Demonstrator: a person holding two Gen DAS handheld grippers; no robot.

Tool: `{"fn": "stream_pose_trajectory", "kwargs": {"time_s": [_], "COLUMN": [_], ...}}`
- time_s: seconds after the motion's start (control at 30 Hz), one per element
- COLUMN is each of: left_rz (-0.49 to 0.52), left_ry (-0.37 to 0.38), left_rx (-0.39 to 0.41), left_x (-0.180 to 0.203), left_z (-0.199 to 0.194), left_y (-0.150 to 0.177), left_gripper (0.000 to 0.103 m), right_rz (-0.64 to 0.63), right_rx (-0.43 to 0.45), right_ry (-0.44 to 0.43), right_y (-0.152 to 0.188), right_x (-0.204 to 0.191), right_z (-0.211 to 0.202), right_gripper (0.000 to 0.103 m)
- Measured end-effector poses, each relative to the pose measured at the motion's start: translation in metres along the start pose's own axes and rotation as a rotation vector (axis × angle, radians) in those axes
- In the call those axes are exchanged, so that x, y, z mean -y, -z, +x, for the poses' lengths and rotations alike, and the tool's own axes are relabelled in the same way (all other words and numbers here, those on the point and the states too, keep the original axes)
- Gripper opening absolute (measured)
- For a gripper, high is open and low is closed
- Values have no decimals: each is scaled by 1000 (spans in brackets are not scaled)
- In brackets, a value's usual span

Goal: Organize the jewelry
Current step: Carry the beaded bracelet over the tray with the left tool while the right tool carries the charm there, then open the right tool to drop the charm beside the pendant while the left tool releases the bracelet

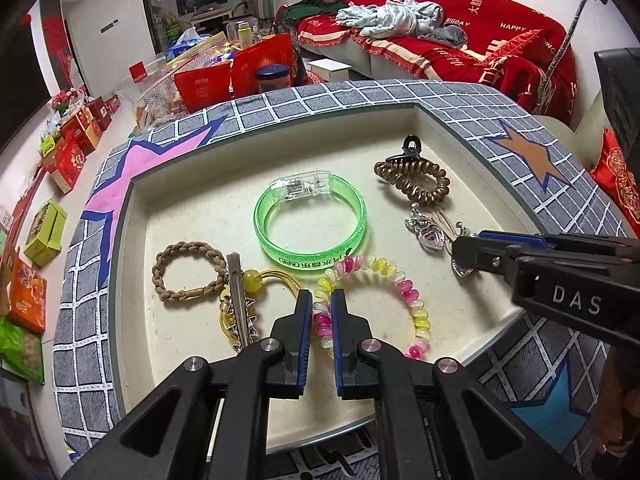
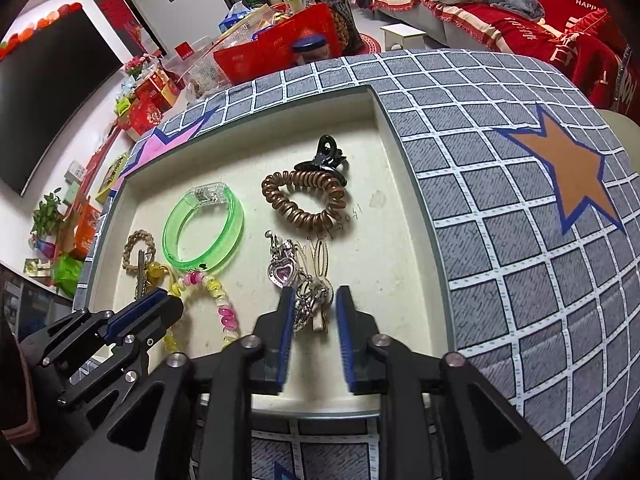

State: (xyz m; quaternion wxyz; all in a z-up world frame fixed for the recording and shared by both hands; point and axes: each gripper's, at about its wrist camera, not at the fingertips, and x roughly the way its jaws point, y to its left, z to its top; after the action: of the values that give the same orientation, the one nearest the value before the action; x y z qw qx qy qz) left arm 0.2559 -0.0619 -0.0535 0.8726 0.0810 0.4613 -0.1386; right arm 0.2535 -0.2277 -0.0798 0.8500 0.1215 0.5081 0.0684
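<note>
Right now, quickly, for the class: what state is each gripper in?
Left gripper: shut on the coil band.
Right gripper: open, with the clips lying between its jaws, not pinched.

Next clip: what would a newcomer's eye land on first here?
The green bangle glows at the tray's centre. Nearer, the left gripper is shut on the pink-and-yellow coil tie. To its right, the right gripper straddles a silver heart clip below the brown coil tie.
</note>
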Motion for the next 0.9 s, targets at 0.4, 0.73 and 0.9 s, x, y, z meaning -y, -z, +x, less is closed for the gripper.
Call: {"fn": "stream_pose_trajectory", "kwargs": {"time_s": [0.4, 0.73, 0.9], "left_rz": [-23, -35, -48], "left_ry": [-27, -53, -76], "left_rx": [44, 38, 51], "left_x": [-5, -8, -12], "left_z": [-16, -17, -20], "left_y": [-1, -5, -5], "left_gripper": [26, 26, 26], "right_rz": [39, 58, 64], "right_rx": [77, 110, 116], "right_ry": [-51, -48, -44], "right_y": [-1, 1, 3], "right_x": [1, 7, 10], "right_z": [-30, -49, -54], "right_gripper": [55, 56, 56]}}
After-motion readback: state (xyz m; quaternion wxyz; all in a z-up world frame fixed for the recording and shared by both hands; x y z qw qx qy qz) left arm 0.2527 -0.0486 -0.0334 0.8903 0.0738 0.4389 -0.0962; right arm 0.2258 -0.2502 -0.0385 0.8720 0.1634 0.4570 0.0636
